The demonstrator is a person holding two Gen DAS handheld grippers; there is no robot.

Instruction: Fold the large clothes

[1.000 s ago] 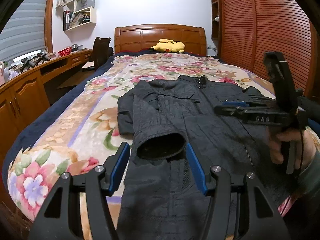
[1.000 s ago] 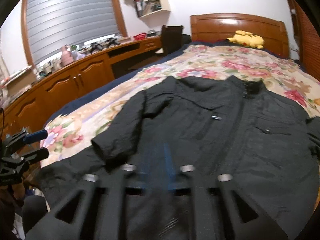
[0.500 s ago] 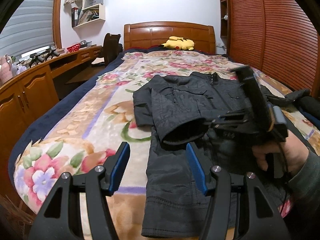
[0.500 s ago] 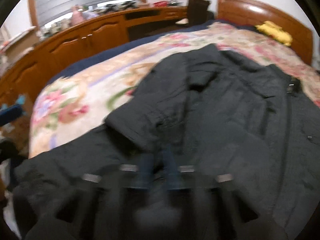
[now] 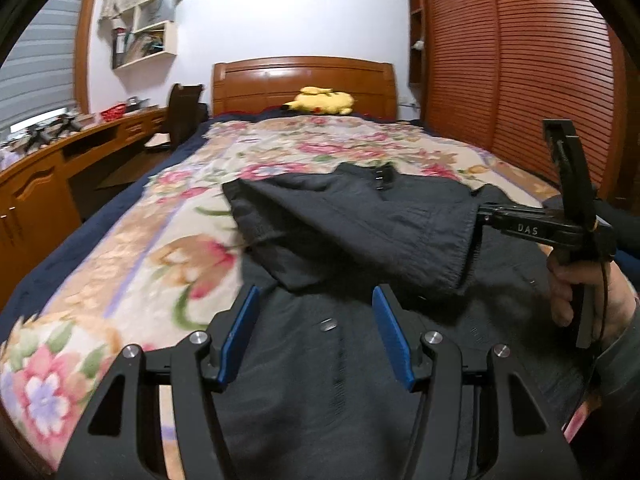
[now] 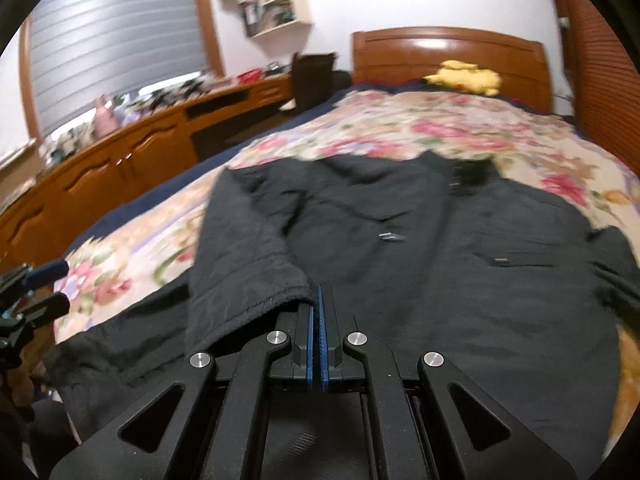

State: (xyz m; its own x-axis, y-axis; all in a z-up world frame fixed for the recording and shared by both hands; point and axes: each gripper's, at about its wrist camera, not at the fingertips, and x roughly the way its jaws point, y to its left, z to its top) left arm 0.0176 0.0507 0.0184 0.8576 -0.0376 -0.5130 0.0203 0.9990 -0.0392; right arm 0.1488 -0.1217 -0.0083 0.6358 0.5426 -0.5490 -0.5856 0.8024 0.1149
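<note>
A large black jacket (image 5: 360,216) lies front up on the floral bedspread (image 5: 132,248), collar toward the headboard. My right gripper (image 5: 482,216) is shut on the cuff of the jacket's left sleeve (image 5: 464,248) and holds it stretched across the jacket's body; in the right wrist view the cuff (image 6: 276,292) sits pinched at the closed right gripper (image 6: 319,300). My left gripper (image 5: 316,320) is open and empty, hovering over the jacket's lower front. It also shows at the left edge of the right wrist view (image 6: 36,288).
A yellow plush toy (image 5: 320,100) lies by the wooden headboard (image 5: 304,76). A long wooden desk with cabinets (image 5: 40,184) and a chair (image 5: 180,116) run along the left of the bed. Slatted wardrobe doors (image 5: 520,60) stand on the right.
My right gripper has closed on the sleeve cuff and pulled the sleeve to the right across the jacket's front. My left gripper has stayed open and shifted a little over the jacket.
</note>
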